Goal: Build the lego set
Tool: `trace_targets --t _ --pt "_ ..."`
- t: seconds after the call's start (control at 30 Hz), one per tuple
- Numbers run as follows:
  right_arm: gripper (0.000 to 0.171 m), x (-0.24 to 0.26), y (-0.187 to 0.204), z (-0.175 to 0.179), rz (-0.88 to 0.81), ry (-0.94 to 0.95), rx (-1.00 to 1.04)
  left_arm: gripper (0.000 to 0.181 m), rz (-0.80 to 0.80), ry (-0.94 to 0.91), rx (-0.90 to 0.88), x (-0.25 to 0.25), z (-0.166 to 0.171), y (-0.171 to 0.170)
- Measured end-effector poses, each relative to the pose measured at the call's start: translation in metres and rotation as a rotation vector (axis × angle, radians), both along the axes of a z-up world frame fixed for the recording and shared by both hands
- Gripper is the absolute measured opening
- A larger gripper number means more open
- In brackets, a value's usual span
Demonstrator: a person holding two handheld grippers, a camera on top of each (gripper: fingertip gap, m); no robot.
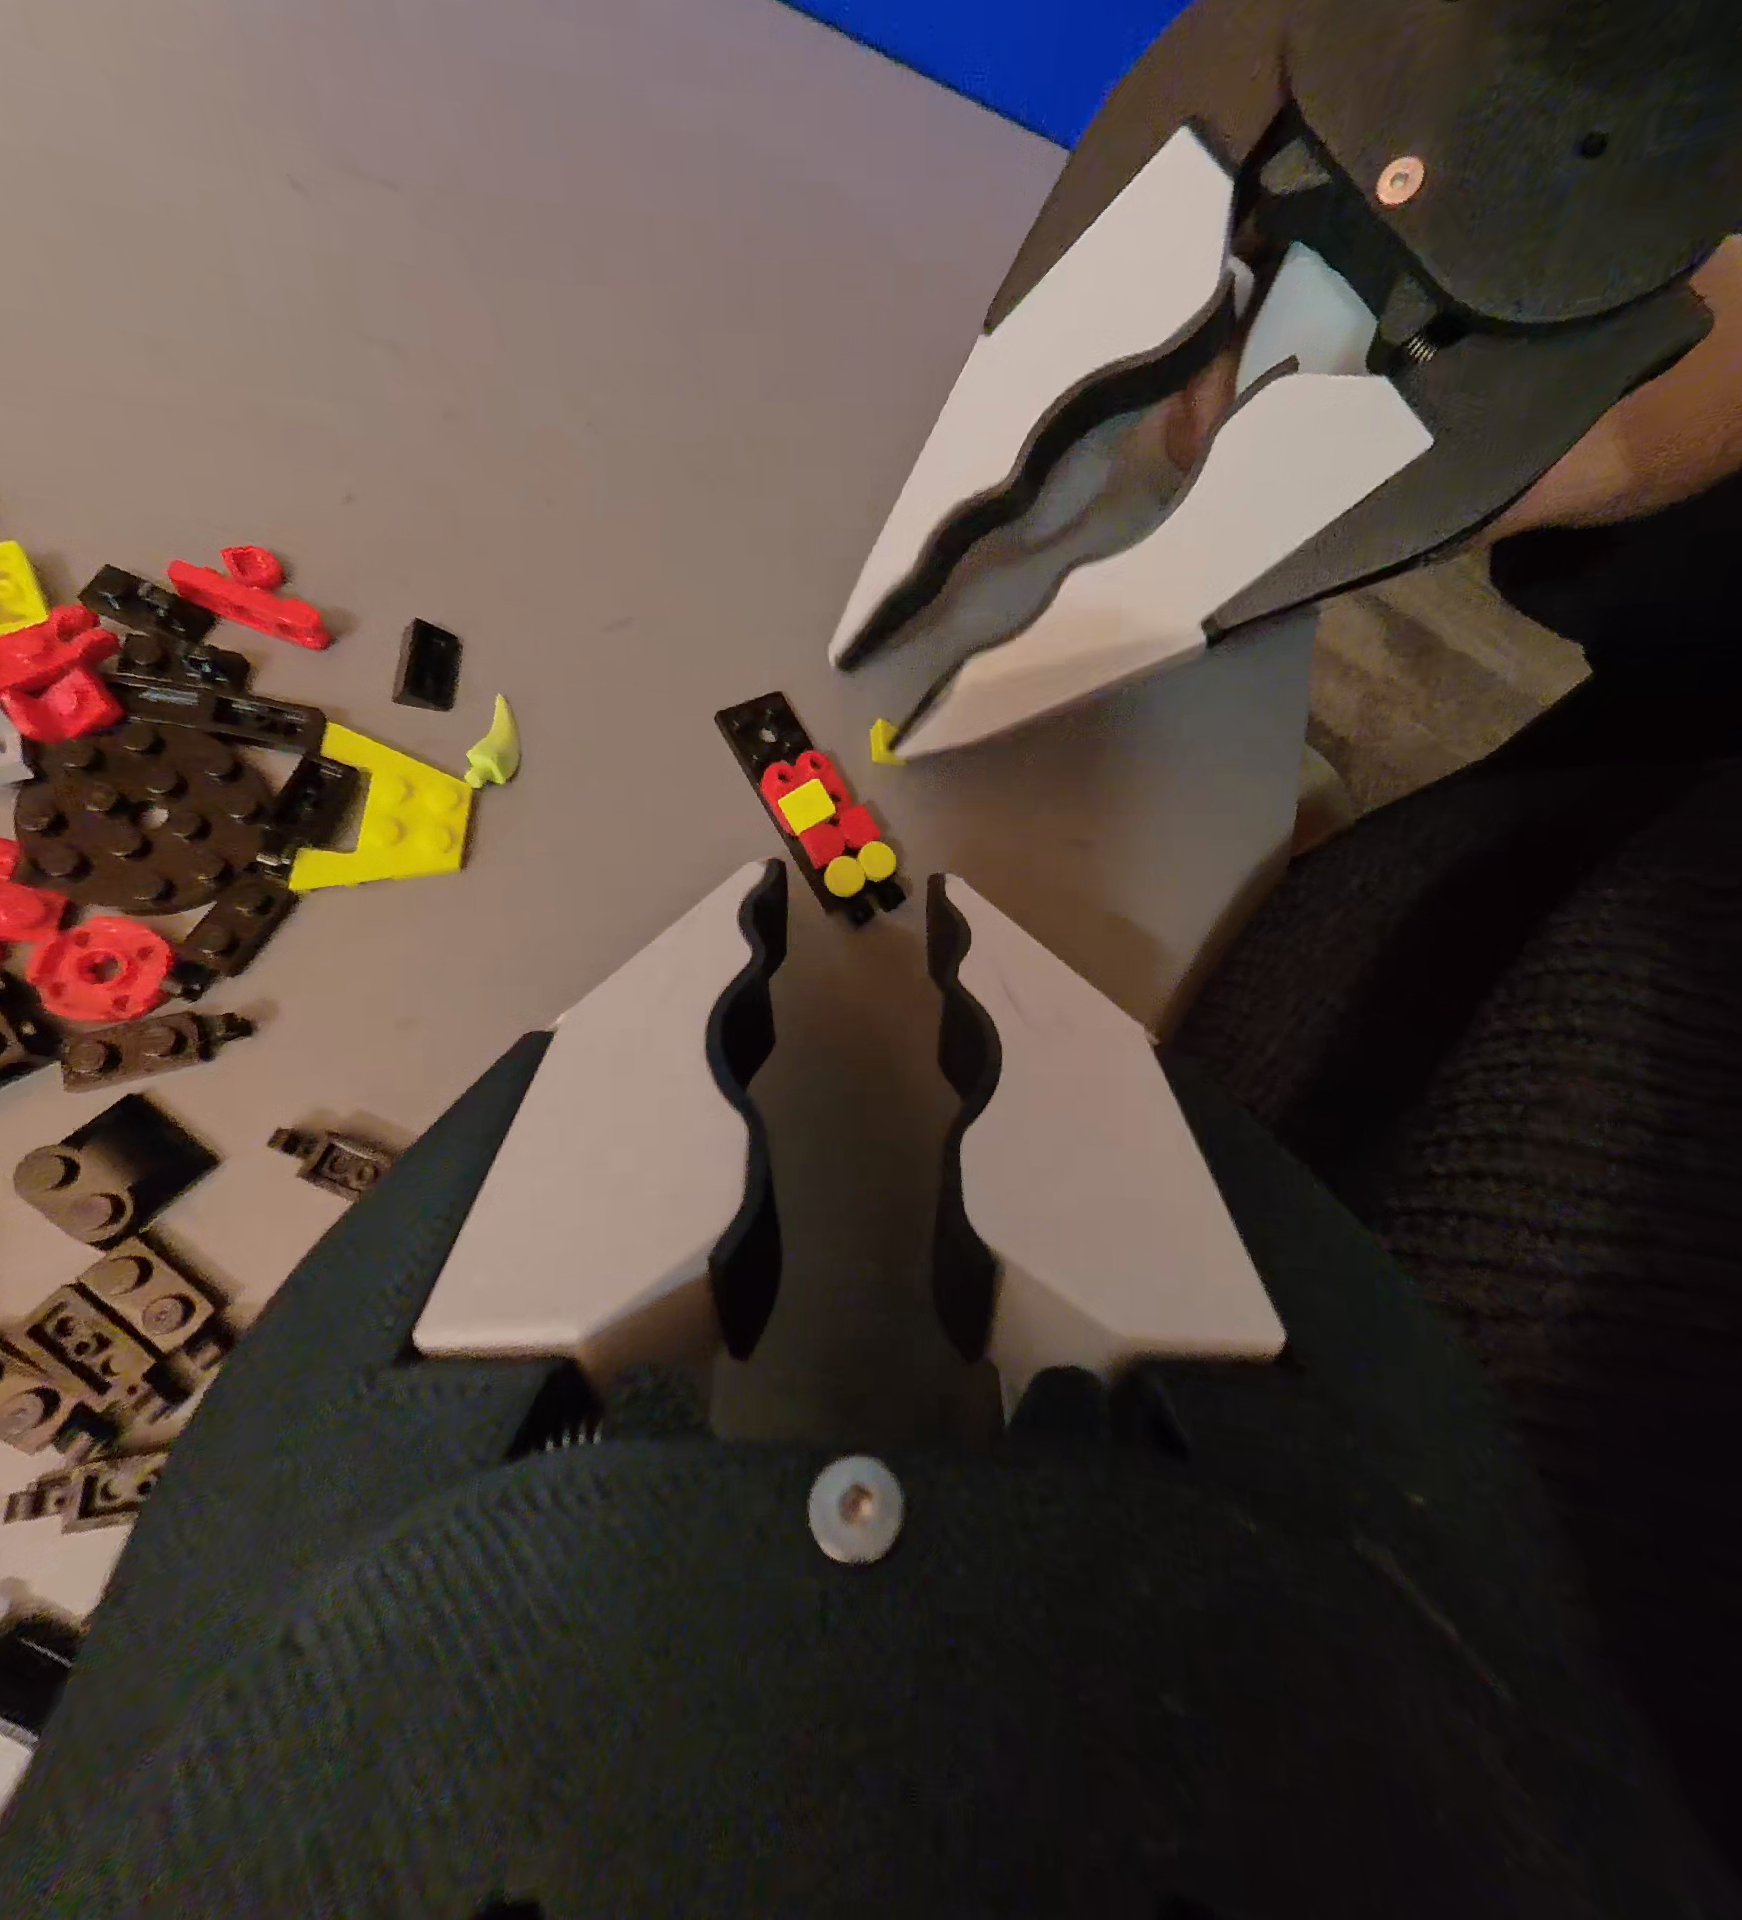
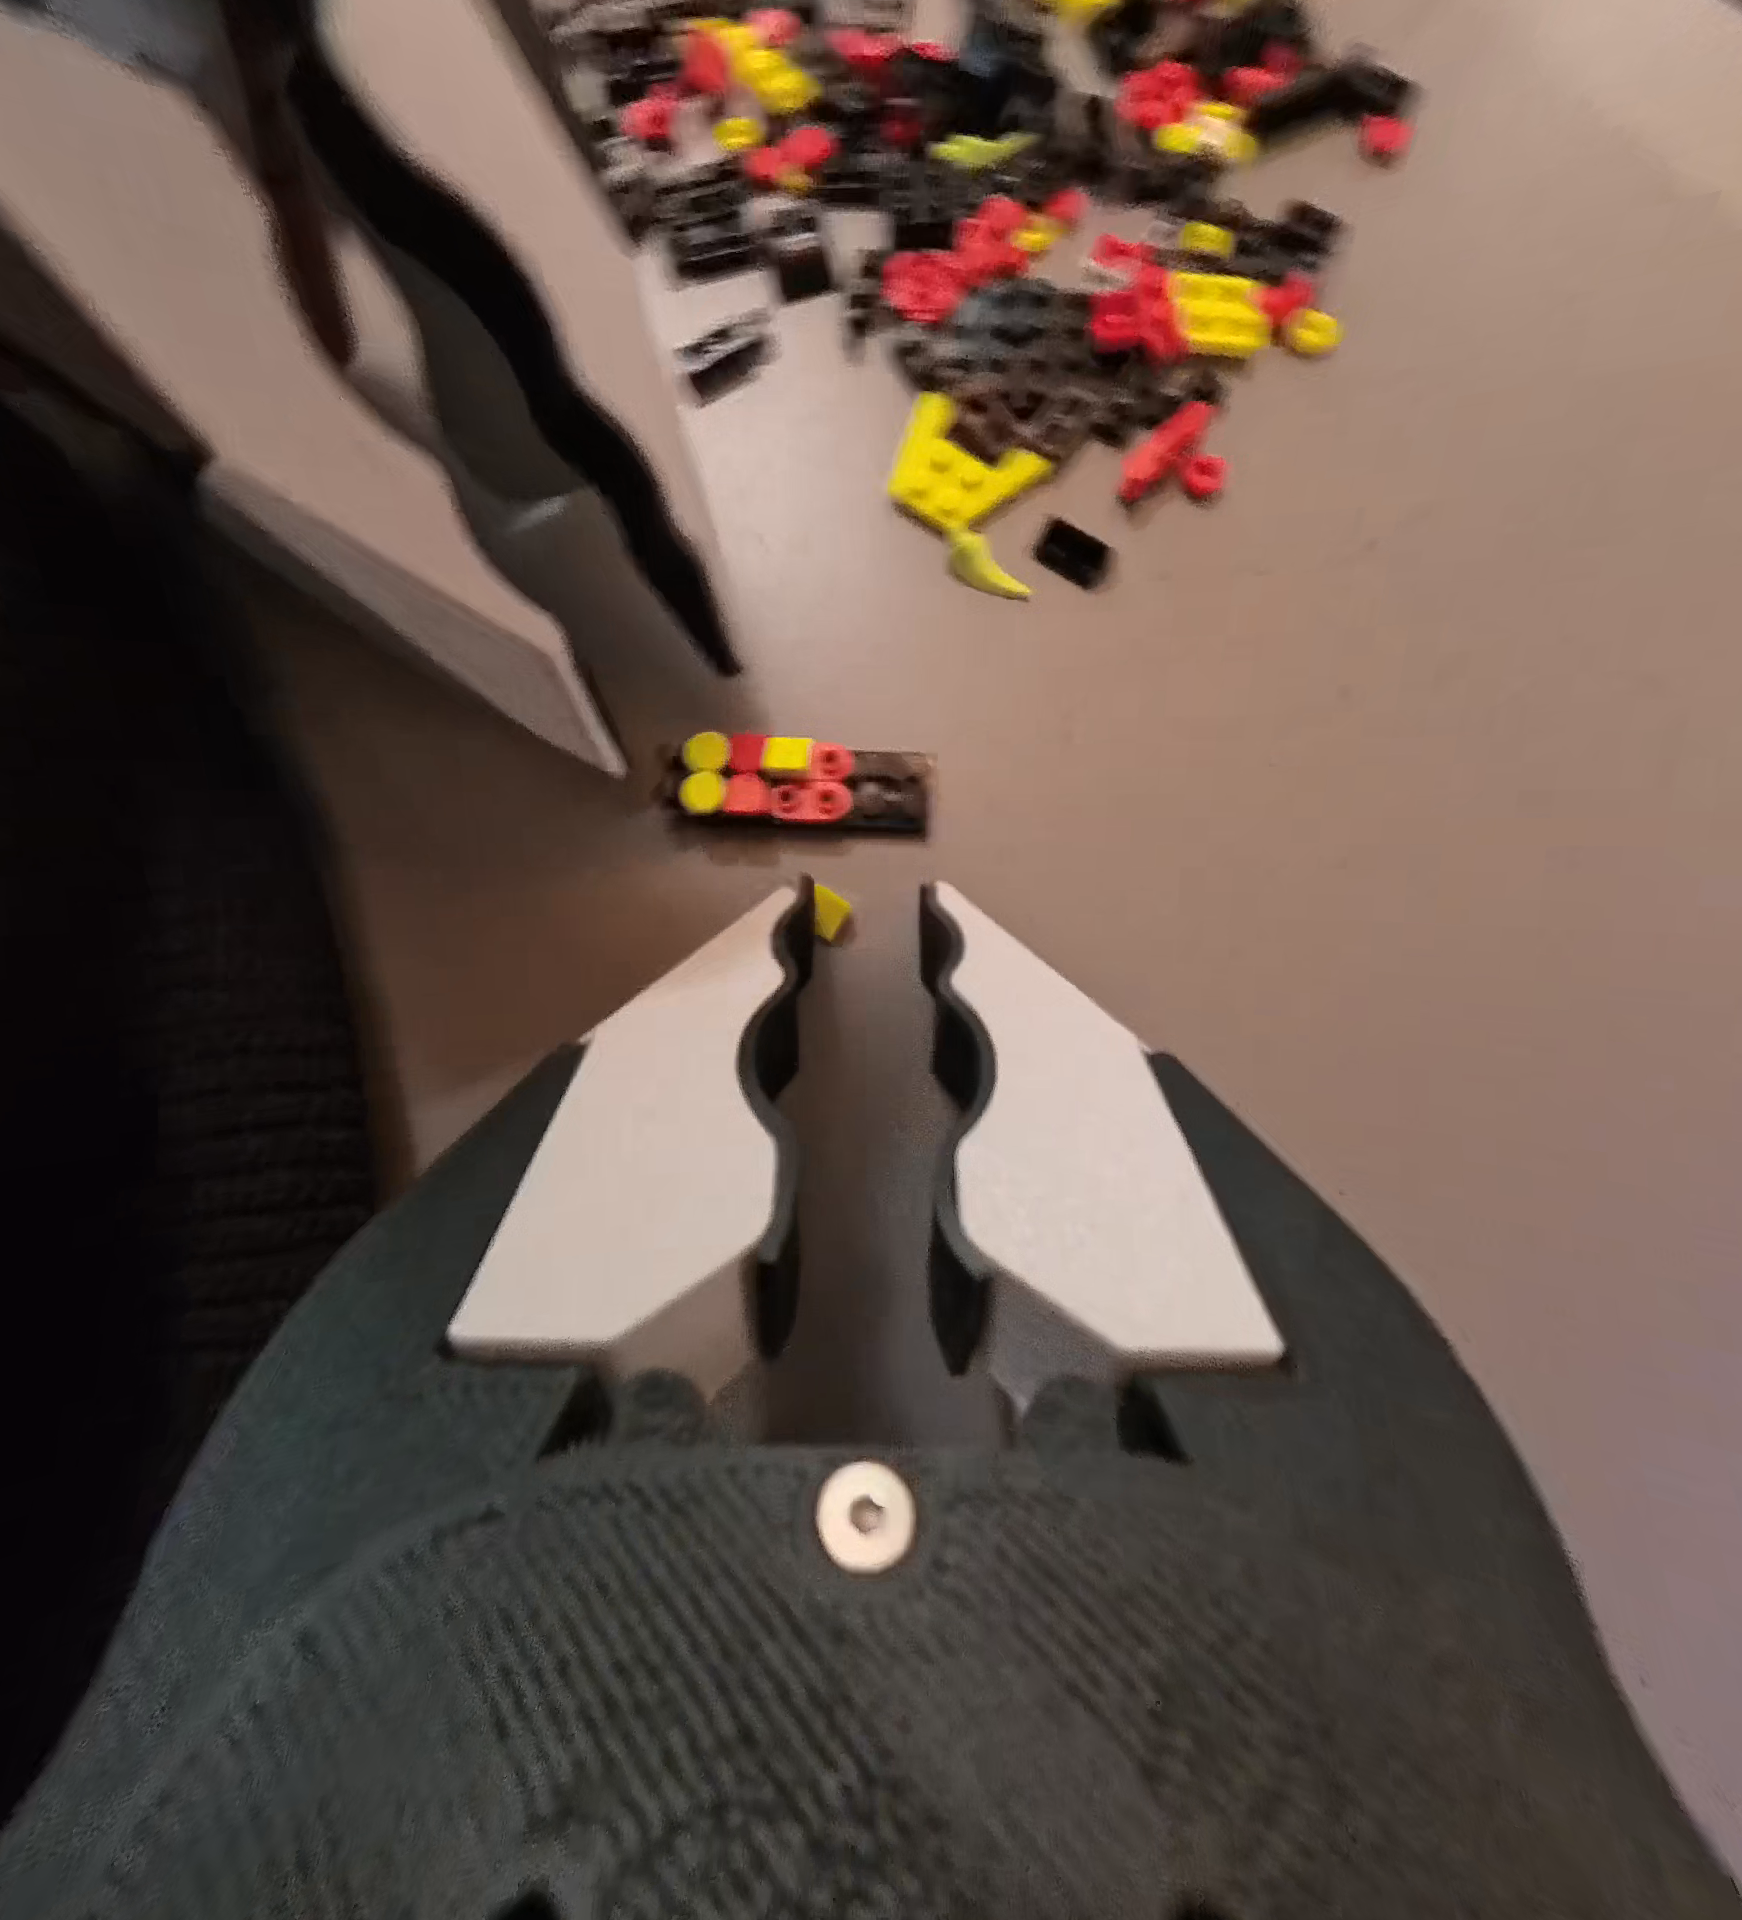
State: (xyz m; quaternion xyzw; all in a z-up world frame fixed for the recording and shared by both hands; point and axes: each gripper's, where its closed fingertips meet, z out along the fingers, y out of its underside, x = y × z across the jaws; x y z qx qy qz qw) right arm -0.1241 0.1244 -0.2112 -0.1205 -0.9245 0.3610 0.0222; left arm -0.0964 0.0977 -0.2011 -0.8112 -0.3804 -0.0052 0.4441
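A small assembly [image 1: 810, 810] lies on the grey table: a black plate with red pieces, a yellow square tile and two yellow round tiles. It also shows in the right wrist view [image 2: 805, 790]. My left gripper [image 1: 854, 888] is open and empty, its tips just short of the assembly's near end. My right gripper [image 2: 867, 894] is open, low over the table beside the assembly. A tiny yellow piece [image 2: 831, 912] rests against its left fingertip only; it also shows in the left wrist view [image 1: 882, 740]. The right gripper [image 1: 867, 701] and the left gripper [image 2: 675, 717] each show in the other's view.
A pile of loose black, red and yellow pieces [image 1: 119, 831] [image 2: 1002, 208] lies to the left. Closer lie a yellow wedge plate [image 1: 399, 810], a lime claw piece [image 1: 495, 743] and a small black tile [image 1: 427, 665]. The table edge [image 1: 1303, 727] and a person's dark clothing are at the right.
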Motion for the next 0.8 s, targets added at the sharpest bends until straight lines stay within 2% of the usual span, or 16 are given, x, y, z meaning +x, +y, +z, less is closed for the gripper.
trace_targets --t 0.07,0.13,0.17,0.3,0.8 --pt "0.025 -0.003 0.001 0.01 -0.166 -0.056 -0.046 0.025 0.016 -0.005 0.02 -0.003 0.002 0.0" --pt "0.022 0.002 -0.008 0.026 -0.268 -0.123 -0.196 0.025 0.027 -0.014 0.037 -0.004 0.003 0.001" --pt "0.023 0.012 -0.016 0.03 -0.241 -0.159 -0.247 0.025 0.028 -0.019 0.042 -0.005 0.003 0.002" --pt "0.027 0.004 0.004 0.003 -0.305 -0.09 -0.051 0.025 0.021 -0.027 0.045 -0.004 0.001 0.004" --pt "0.012 0.005 0.001 -0.003 -0.298 -0.117 -0.043 0.021 0.031 -0.021 -0.018 -0.006 -0.01 0.007"
